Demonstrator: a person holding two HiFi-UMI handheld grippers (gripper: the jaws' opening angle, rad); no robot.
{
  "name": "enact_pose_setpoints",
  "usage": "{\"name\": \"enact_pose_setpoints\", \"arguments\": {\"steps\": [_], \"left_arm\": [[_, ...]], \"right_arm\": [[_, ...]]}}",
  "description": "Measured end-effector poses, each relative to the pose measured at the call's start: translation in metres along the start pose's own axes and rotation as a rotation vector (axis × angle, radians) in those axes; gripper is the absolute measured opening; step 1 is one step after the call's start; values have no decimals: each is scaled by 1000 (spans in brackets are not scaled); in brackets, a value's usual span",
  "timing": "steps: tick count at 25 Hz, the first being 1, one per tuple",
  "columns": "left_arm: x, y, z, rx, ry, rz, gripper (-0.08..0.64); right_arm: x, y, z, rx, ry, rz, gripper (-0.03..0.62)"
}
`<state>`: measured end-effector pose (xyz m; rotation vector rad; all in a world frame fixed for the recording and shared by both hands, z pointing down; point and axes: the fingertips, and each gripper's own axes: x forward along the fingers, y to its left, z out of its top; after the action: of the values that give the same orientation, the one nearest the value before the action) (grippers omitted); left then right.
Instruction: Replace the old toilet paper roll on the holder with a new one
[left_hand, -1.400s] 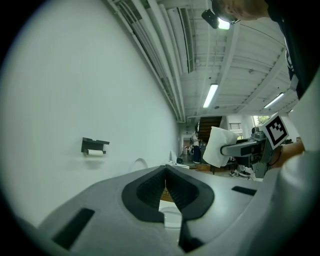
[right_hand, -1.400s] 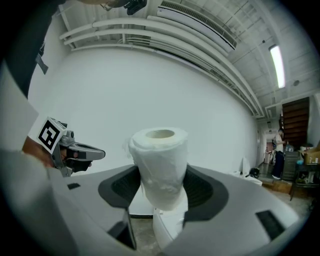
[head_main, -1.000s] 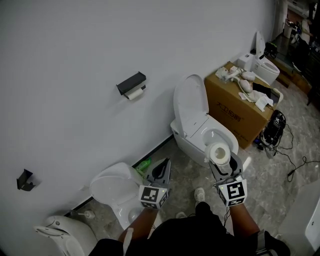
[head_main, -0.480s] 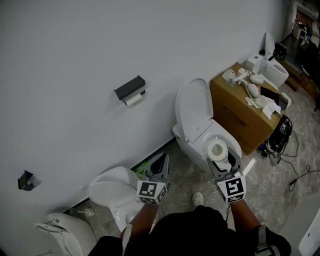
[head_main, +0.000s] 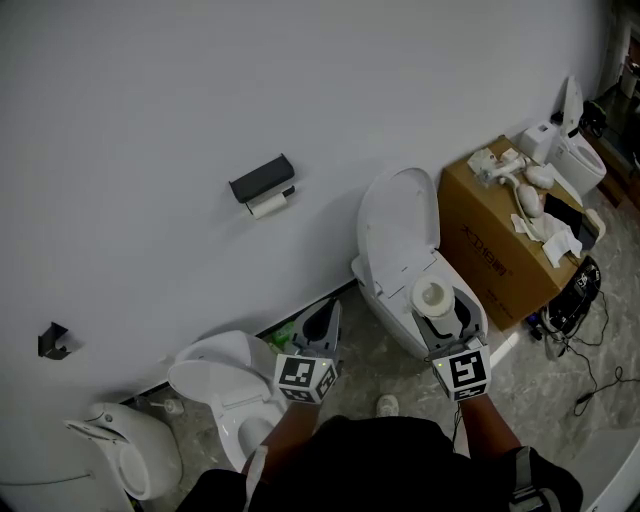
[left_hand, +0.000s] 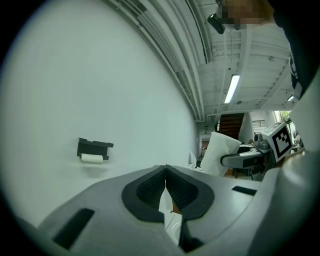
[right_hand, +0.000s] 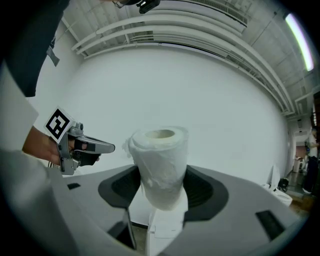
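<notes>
Right gripper (right_hand: 161, 192) clamps the new toilet paper roll (right_hand: 160, 152) upright between its pads. Left gripper (left_hand: 165, 184) is level beside it, jaws pressed together, empty. Ahead on the white wall (head_main: 150, 100), the black holder (head_main: 262, 178) carries the old roll (head_main: 268, 205), well apart from both.

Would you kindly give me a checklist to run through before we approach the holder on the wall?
1. New roll clamped in right gripper: ok.
2. Left gripper empty: ok.
3. Left jaws apart for a grasp: not ok, shut.
4. Old roll off the holder: not ok, it hangs there.
5. Holder within reach: cannot tell.
</notes>
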<state>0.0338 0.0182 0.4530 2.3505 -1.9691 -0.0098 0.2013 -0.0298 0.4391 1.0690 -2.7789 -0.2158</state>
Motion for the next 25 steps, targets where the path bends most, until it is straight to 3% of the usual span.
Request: {"name": "enact_pose_setpoints", "arguments": {"steps": [11,25], "left_arm": [[22,47,-16,0,33,124,8],[67,158,-9,37,22,169,8]], "right_arm": [[67,-20,-1,13,-26,75,262],[209,7,29,-11,-53,154,262]]}}
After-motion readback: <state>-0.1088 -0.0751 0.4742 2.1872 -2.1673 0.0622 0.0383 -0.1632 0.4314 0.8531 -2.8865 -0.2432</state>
